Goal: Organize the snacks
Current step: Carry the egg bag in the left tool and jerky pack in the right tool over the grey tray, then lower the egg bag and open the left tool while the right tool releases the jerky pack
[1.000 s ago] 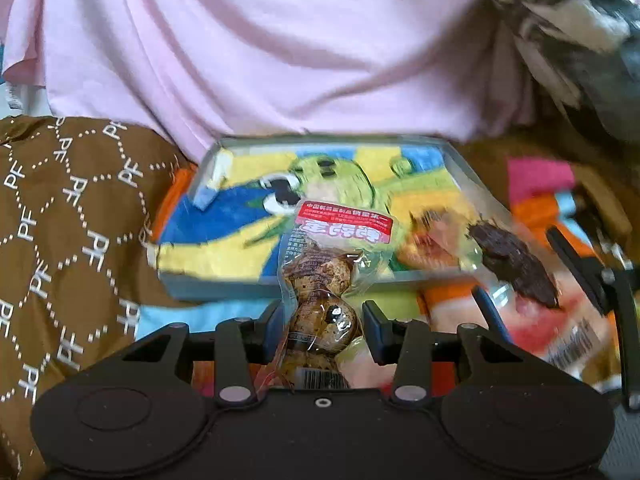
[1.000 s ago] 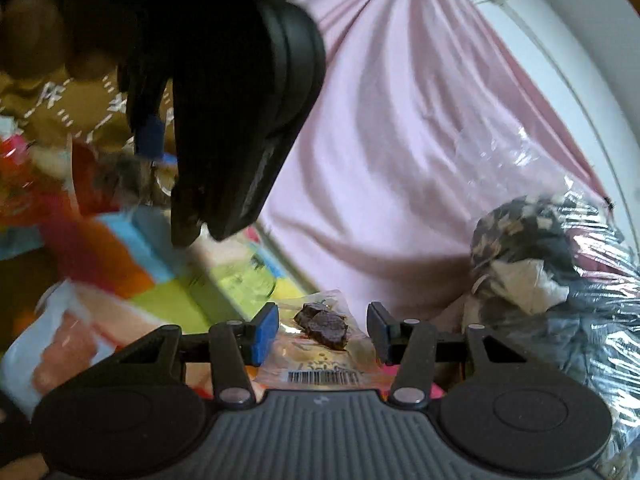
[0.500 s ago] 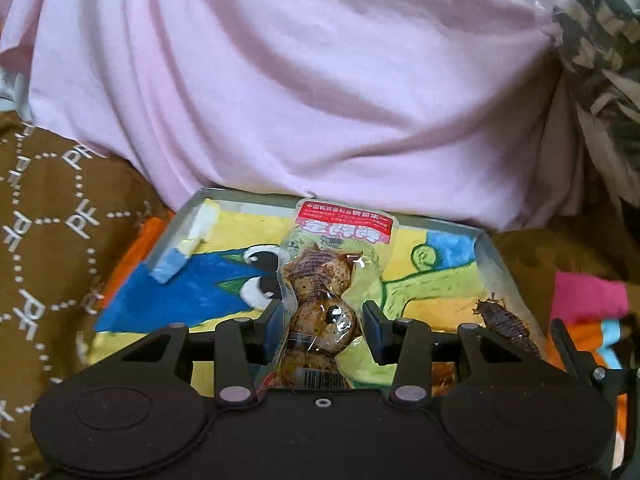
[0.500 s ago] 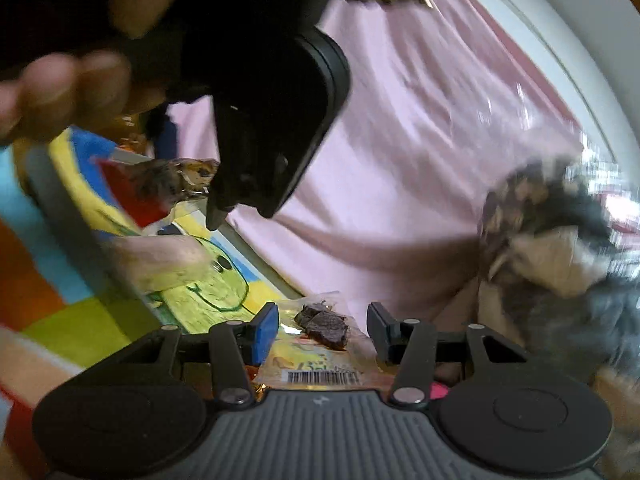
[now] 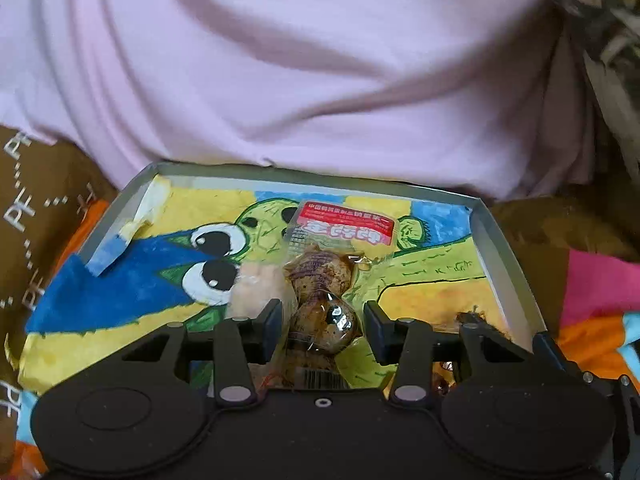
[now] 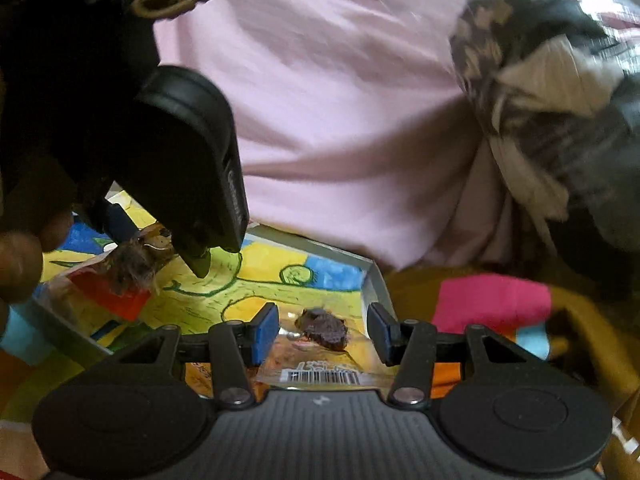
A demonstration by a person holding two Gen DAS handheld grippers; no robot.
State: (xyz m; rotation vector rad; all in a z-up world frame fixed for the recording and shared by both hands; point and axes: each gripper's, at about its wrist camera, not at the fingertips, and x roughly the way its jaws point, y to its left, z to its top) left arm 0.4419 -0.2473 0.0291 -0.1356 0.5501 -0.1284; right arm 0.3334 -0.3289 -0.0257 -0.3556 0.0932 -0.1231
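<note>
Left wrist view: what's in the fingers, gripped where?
A clear plastic pack of speckled brown eggs, with its lower half between the left gripper's fingers; whether both press on it cannot be told.

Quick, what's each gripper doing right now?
Left gripper: holding the egg snack pack.
Right gripper: holding the dark snack packet.

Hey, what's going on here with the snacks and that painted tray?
A person is sorting snacks with a handheld gripper in each hand. The left gripper holds a clear pack of speckled eggs over the tray, whose bottom is lined with a colourful cartoon drawing. The right gripper holds a clear packet with a dark dried snack near the tray's right edge. Neither pack has been let go yet. Pink cloth is bunched behind the tray.
</note>
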